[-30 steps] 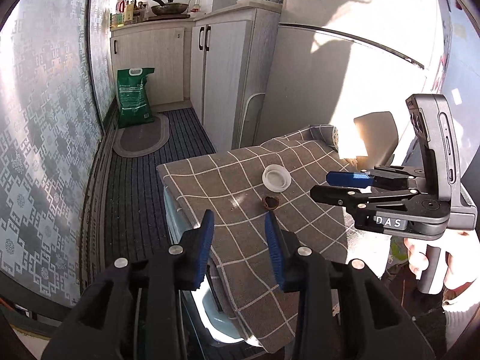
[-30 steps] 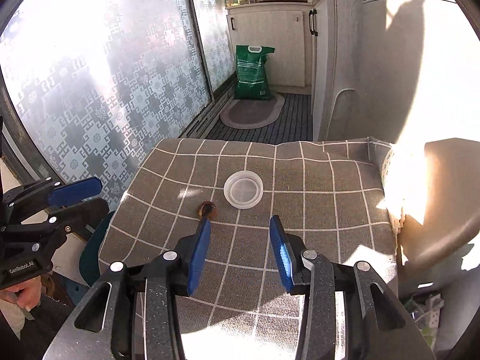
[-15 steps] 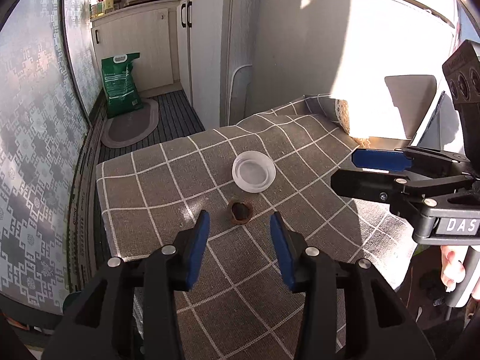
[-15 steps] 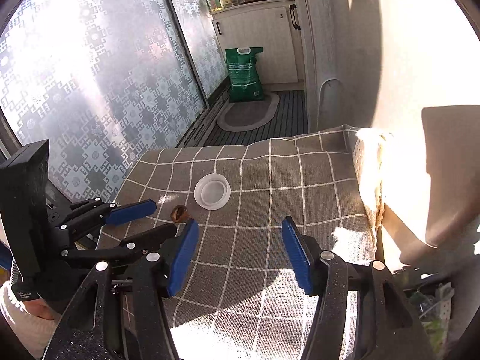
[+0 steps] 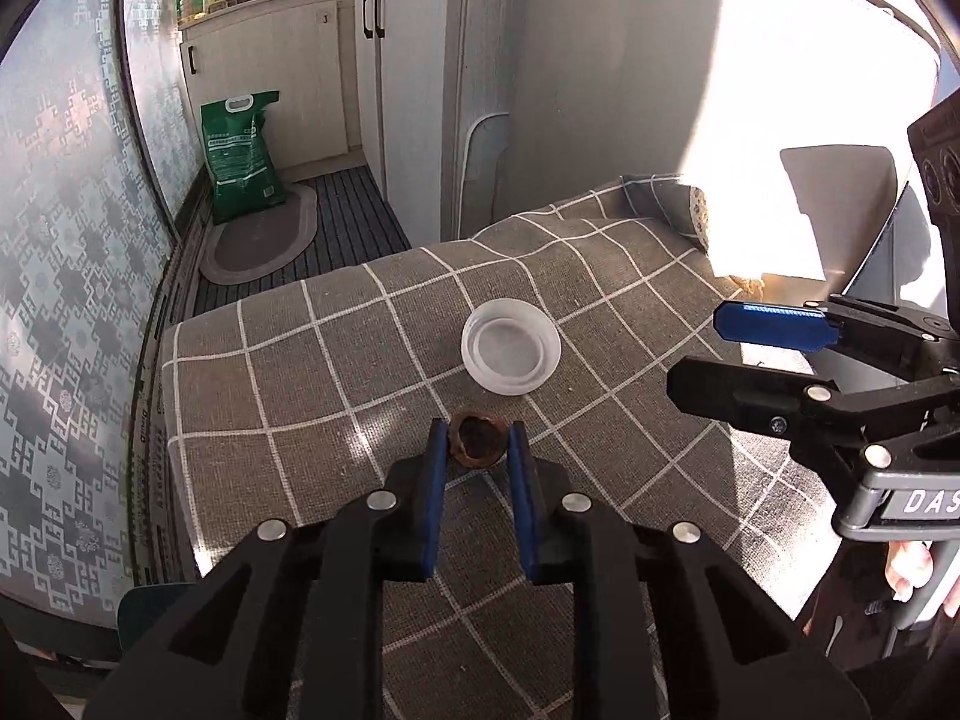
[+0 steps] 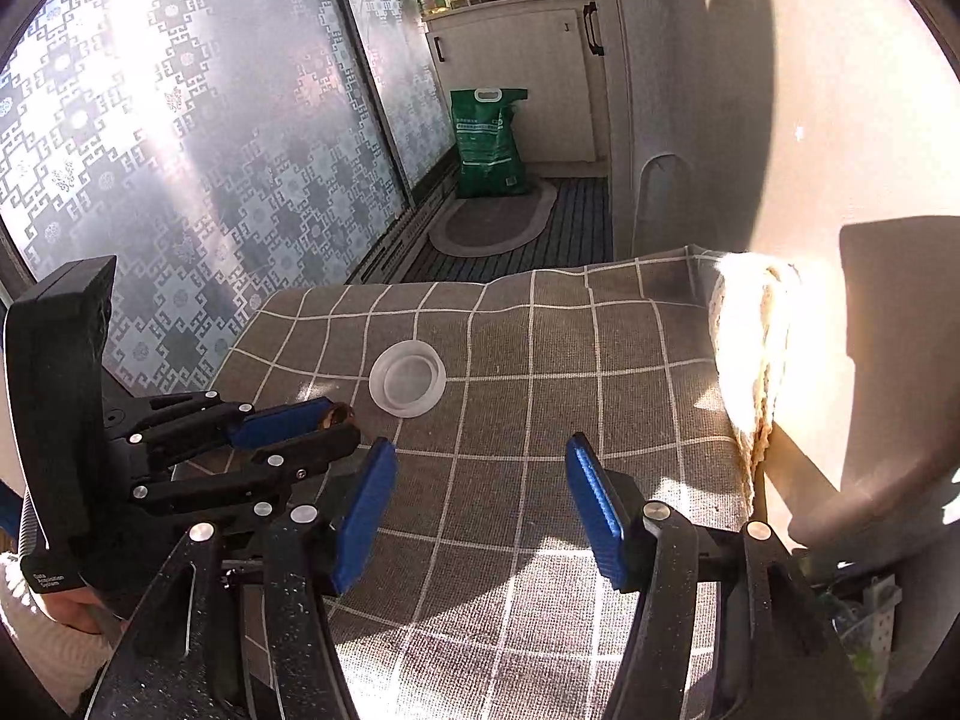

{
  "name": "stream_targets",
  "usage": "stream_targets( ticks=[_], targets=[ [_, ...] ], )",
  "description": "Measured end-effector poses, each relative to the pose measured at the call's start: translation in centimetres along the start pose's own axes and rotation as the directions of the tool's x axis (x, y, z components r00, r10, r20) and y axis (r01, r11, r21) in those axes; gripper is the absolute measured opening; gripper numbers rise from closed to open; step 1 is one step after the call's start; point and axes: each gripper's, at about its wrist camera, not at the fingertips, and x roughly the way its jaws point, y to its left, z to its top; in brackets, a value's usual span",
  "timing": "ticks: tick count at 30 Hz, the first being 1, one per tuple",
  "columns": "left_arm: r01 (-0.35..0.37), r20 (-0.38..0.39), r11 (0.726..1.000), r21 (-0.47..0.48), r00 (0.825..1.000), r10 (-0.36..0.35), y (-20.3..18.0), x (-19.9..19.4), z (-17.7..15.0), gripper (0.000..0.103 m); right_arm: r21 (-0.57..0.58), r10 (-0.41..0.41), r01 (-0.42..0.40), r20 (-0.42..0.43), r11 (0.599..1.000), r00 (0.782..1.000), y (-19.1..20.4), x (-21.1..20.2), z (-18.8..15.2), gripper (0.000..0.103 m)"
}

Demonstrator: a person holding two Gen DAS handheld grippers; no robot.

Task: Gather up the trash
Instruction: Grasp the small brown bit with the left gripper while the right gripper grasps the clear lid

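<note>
Brown shell (image 5: 477,441), seemingly gripper-pinched (image 5: 477,438)

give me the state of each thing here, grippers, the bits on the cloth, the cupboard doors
left gripper: jaws just closing around the nutshell, pads at its sides
right gripper: open, nothing between the jaws
nutshell: on the checked cloth, hollow side up
plastic lid: lying flat on the cloth, free
checked cloth: spread over the table
cupboard doors: closed
green bag: upright on the floor

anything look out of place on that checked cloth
Two bits of litter: a brown nutshell half between the left gripper's closing pads, and an upturned clear plastic lid just beyond. The cloth bunches at its far corner.
</note>
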Motion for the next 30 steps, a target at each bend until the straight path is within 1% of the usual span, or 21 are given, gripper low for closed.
stream_targets(
  ticks=[7,15,20,23,25,30],
  targets=[
    [0.006,0.036,0.998,-0.069,0.999,-0.003,2.1,-2.1,0.3,0.021,-0.025,-0.013,0.013,-0.022,1.000,1.000,1.3,1.4,0.2,0.060],
    [0.009,0.061,0.994,-0.113,0.998,-0.002,4.5,-4.5,-0.2,0.021,-0.070,-0.036,0.033,-0.050,0.997,0.998,3.6,3.5,1.0,0.060],
    [0.017,0.064,0.992,-0.127,0.998,-0.009,5.8,-6.0,-1.1,0.021,-0.096,-0.069,0.063,-0.064,0.993,0.996,4.9,4.8,1.5,0.060],
    [0.023,0.070,0.991,-0.132,0.997,-0.013,6.5,-6.8,-1.7,0.021,-0.093,-0.097,0.090,-0.072,0.992,0.993,5.0,5.7,1.9,0.061],
    [0.027,0.076,0.991,-0.135,0.997,-0.017,6.8,-7.5,-2.1,0.021,-0.085,-0.102,0.095,-0.081,0.992,0.991,5.1,6.4,2.1,0.061],
    [0.042,0.083,0.991,-0.129,0.996,-0.032,7.3,-8.6,-2.7,0.021,-0.098,-0.145,0.137,-0.075,0.986,0.987,5.6,7.1,2.8,0.060]
  ],
)
